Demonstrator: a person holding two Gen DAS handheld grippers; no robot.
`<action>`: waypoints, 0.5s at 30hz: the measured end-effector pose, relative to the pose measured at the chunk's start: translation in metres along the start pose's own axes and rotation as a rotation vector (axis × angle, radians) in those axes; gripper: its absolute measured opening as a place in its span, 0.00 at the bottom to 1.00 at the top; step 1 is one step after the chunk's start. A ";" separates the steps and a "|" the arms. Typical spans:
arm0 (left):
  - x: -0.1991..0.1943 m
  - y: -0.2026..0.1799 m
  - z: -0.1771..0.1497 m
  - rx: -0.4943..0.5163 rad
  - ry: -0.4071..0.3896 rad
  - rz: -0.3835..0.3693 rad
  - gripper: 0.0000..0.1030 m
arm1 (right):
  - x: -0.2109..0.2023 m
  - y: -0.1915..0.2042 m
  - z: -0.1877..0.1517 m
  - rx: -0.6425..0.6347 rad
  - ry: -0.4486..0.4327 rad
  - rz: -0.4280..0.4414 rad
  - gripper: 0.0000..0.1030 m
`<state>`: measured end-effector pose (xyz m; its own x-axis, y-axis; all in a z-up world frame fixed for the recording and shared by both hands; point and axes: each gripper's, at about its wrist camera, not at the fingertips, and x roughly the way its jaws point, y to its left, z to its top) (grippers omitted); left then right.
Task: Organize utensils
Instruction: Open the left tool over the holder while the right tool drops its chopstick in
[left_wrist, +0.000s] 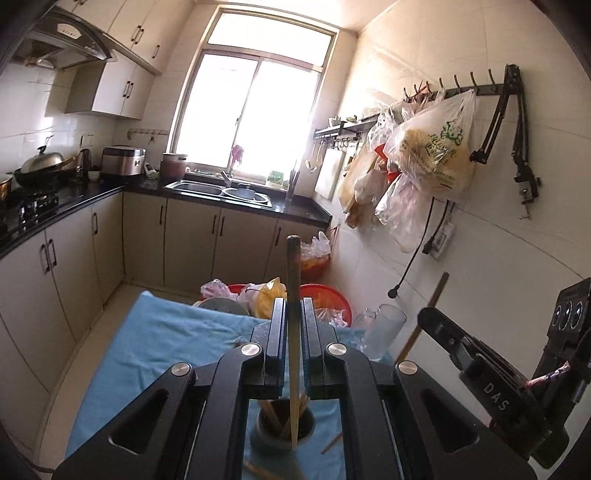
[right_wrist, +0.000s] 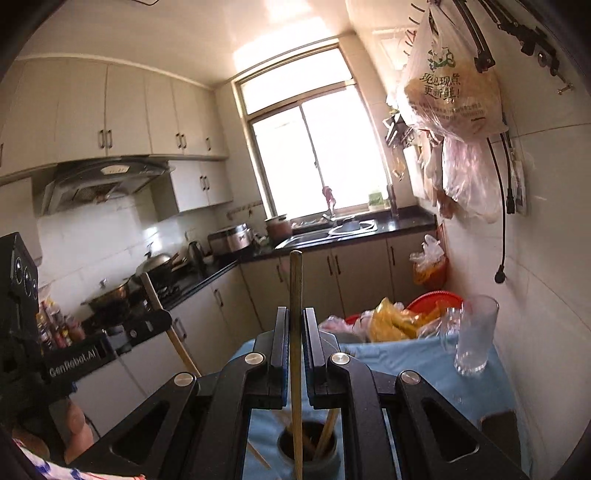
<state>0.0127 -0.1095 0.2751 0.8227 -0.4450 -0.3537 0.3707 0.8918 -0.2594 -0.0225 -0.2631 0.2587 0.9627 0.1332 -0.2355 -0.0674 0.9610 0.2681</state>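
Two chopsticks, one clenched in my left fingers (left_wrist: 293, 332) and one in my right fingers (right_wrist: 295, 339), seemingly hang above the holder (left_wrist: 284, 428), needing a straight lowering in.

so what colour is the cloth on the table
Light blue cloth, clearest in the left wrist view.

We see one dark-tipped chopstick (left_wrist: 293, 332) standing nearly upright above the round holder cup (left_wrist: 282, 430), a second paler chopstick (right_wrist: 295, 350) upright over the same cup. More chopsticks lean inside the cup; a loose one (left_wrist: 331, 443) lies just beside it.
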 end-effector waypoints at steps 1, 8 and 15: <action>0.009 -0.002 0.001 0.006 0.005 0.000 0.06 | 0.009 -0.003 0.000 0.003 0.002 -0.007 0.07; 0.090 -0.008 -0.017 0.053 0.127 0.023 0.06 | 0.063 -0.021 -0.024 0.018 0.064 -0.048 0.07; 0.130 0.011 -0.045 0.027 0.239 0.053 0.06 | 0.095 -0.038 -0.053 0.031 0.166 -0.037 0.08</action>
<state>0.1039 -0.1614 0.1857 0.7173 -0.4014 -0.5694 0.3439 0.9148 -0.2117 0.0576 -0.2737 0.1765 0.9075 0.1389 -0.3964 -0.0225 0.9585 0.2844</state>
